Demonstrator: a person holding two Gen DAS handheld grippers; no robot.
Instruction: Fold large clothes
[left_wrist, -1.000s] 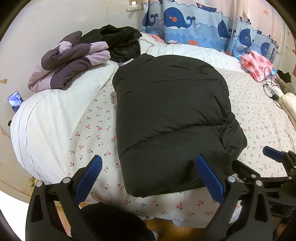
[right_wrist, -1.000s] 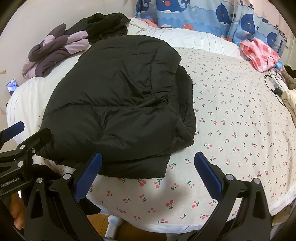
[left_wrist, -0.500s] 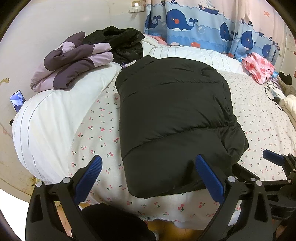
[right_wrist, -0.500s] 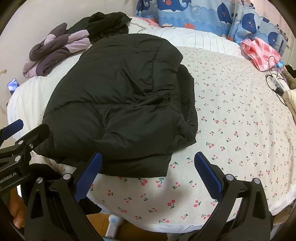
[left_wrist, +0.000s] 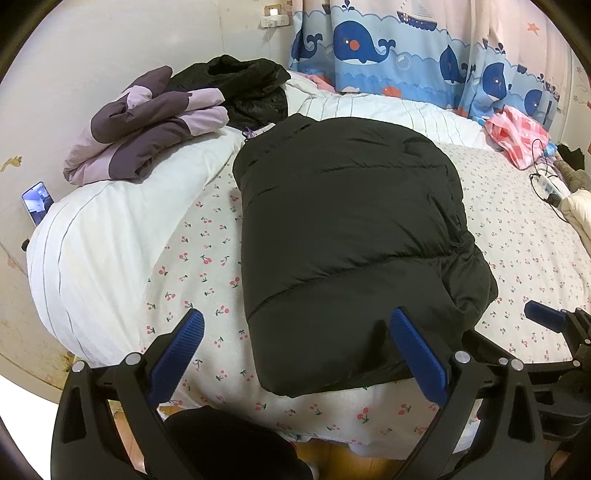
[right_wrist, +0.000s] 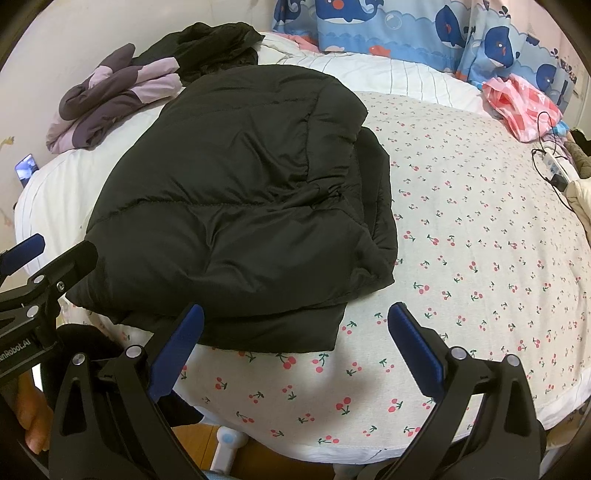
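Both grippers have pulled back a little from the black puffy coat (left_wrist: 351, 236); it lies folded on the cherry sheet (right_wrist: 480, 236) near the bed's front edge; the left gripper (left_wrist: 295, 354) and right gripper (right_wrist: 295, 347) are wide open, holding nothing.

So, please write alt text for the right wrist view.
A folded black puffer jacket lies on a cherry-print bed sheet, with the open right gripper hovering at its near edge. Purple clothes and a whale-print curtain sit behind.
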